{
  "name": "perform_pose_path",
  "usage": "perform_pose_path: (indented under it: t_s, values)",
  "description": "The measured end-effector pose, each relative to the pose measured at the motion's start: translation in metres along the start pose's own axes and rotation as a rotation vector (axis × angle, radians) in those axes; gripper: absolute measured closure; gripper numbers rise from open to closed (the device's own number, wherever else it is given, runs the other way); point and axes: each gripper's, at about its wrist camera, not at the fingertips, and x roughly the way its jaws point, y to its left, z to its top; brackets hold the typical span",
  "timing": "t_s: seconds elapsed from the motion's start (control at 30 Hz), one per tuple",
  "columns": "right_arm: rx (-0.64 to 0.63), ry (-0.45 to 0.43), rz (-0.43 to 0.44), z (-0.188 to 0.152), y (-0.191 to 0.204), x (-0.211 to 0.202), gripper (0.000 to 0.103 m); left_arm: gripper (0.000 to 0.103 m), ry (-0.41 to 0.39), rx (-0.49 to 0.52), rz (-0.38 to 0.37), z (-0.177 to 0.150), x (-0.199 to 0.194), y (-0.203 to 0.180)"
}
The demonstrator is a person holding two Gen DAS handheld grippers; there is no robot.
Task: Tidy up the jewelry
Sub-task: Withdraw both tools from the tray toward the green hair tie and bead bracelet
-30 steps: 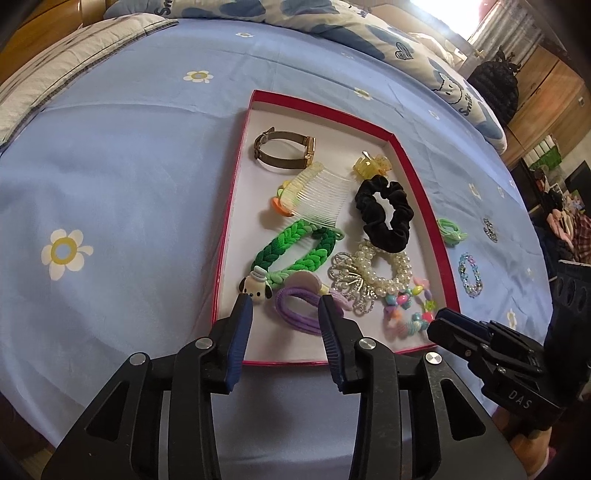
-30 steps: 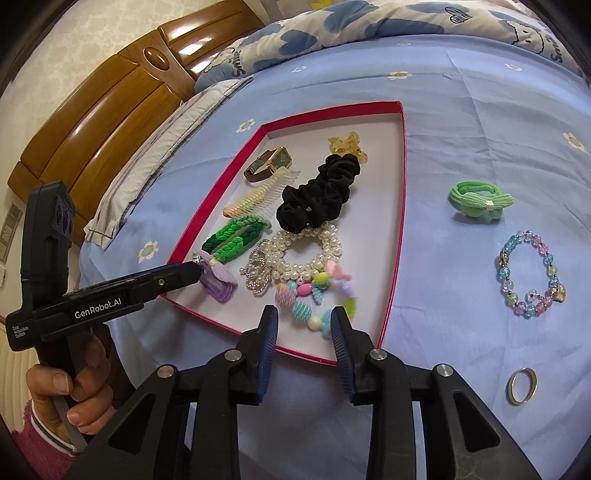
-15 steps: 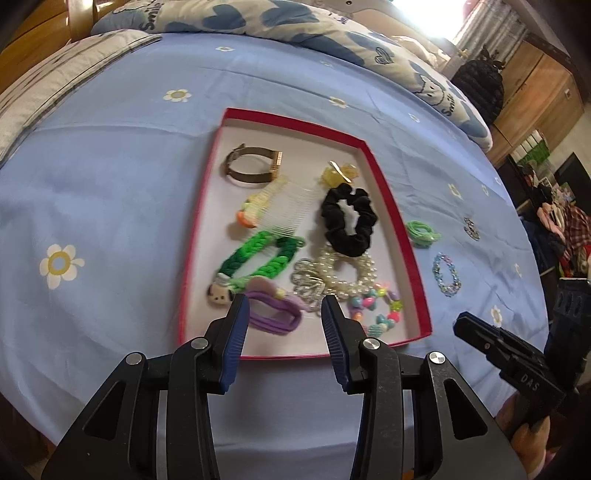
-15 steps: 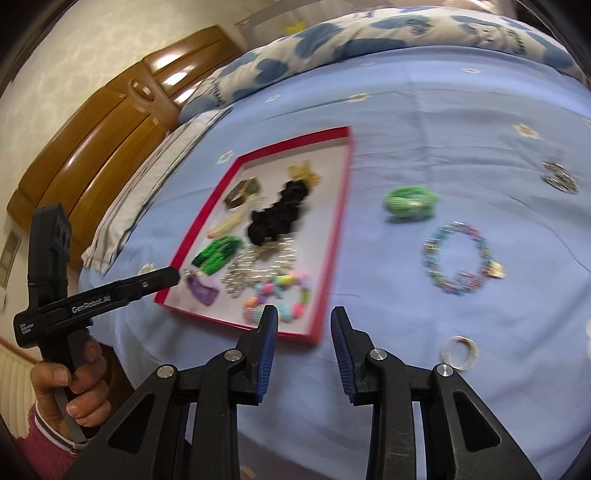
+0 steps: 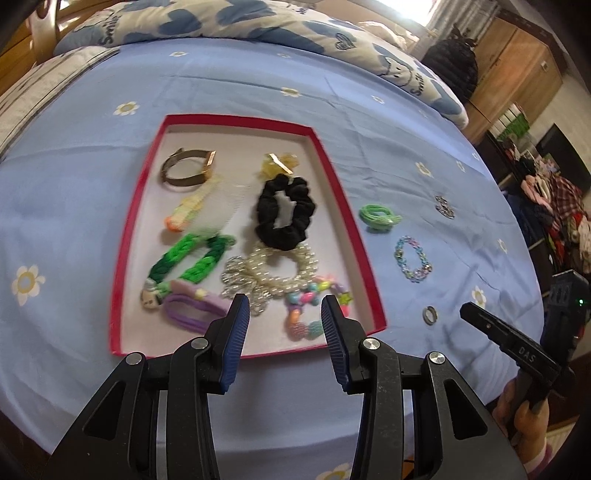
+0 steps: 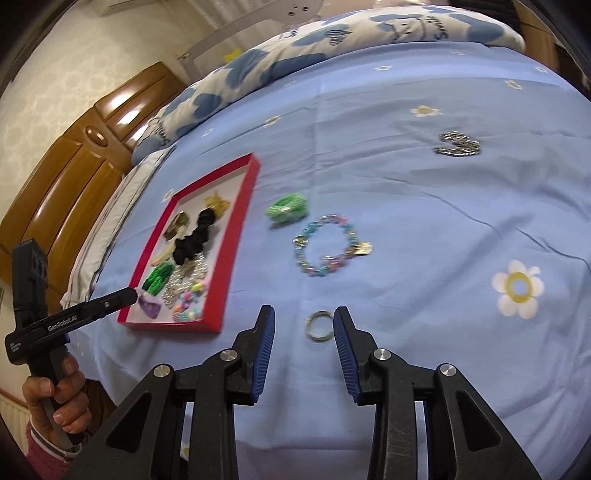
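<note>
A red-rimmed tray [image 5: 144,192] [image 6: 236,236] on the blue bedspread holds a watch [image 5: 188,170], a comb, a black scrunchie [image 5: 284,218], a green braided clip, a pearl bracelet, a purple hair tie [image 5: 192,312] and a coloured bead bracelet. My left gripper [image 5: 282,314] is open and empty above the tray's near edge. My right gripper [image 6: 303,325] is open, its fingers on either side of a metal ring [image 6: 318,325] [image 5: 430,315] lying on the sheet. A green hair tie [image 6: 288,208] [image 5: 378,218], a beaded bracelet [image 6: 325,251] [image 5: 412,258] and a silver brooch [image 6: 460,146] [image 5: 445,206] lie outside the tray.
Patterned pillows [image 5: 229,18] lie along the far side of the bed. A wooden headboard [image 6: 74,162] stands at the left in the right wrist view. A wardrobe and clutter [image 5: 554,192] stand beyond the bed's right edge.
My right gripper has swung right, away from the tray, and now stands around the metal ring, opened wider. My left gripper has drawn back from the purple hair tie and shifted right.
</note>
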Motion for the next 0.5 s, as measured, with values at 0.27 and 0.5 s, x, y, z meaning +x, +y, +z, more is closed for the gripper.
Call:
perform_pose_path:
  t_s: [0.27,0.5]
  values:
    - [0.010,-0.020,-0.016,0.010,-0.010,0.002,0.067,0.064,0.011,0.102,-0.025,0.018,0.011,-0.035]
    - [0.002,-0.008,-0.031,0.023,-0.015,0.020,0.067,0.061,0.019,0.218,-0.051,0.041,0.031,-0.068]
